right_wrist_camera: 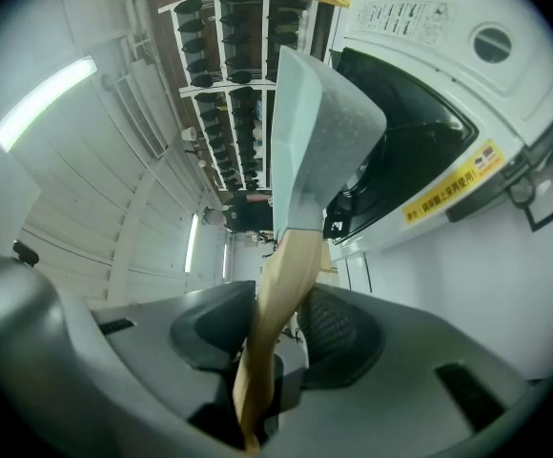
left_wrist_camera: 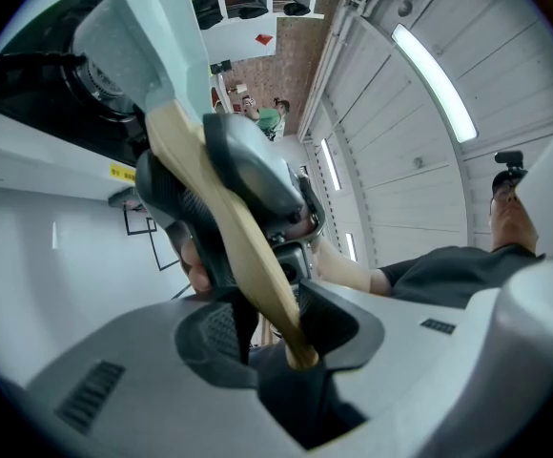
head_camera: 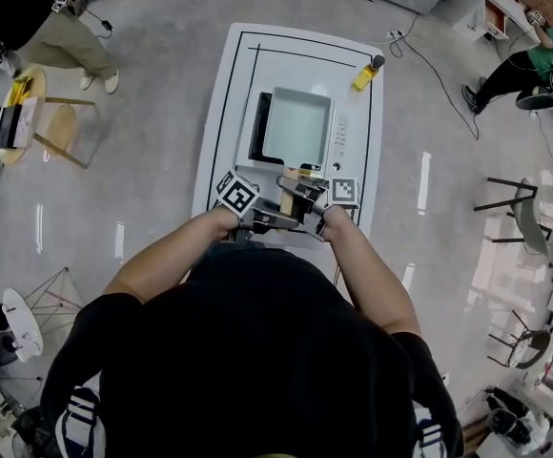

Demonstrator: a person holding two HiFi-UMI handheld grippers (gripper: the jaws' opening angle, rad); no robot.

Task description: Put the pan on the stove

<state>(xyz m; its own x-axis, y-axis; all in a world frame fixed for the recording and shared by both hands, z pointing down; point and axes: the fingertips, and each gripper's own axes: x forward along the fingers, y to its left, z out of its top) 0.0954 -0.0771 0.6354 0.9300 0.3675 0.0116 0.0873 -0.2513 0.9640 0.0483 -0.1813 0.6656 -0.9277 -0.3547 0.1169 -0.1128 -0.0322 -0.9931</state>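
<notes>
The wooden handle [right_wrist_camera: 278, 299] of a pale green pan [right_wrist_camera: 319, 141] is clamped between the pads of the right gripper [right_wrist_camera: 275, 324]. The pan is seen edge-on, just beyond the jaws. Beside it, a white stove [right_wrist_camera: 429, 55] with a dark top and a yellow label [right_wrist_camera: 448, 194] is carried on the white tabletop [right_wrist_camera: 515, 294]. Far off, shelves [right_wrist_camera: 238, 55] of dark items are seen.

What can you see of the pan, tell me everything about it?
The pan is square, pale mint green with a raised rim, and looks empty. A light wooden handle runs back towards the person. The left gripper and the right gripper are both shut on that handle, facing each other. The pan lies over the black top of the stove on the white table; whether it rests there or is held just above cannot be told.
</notes>
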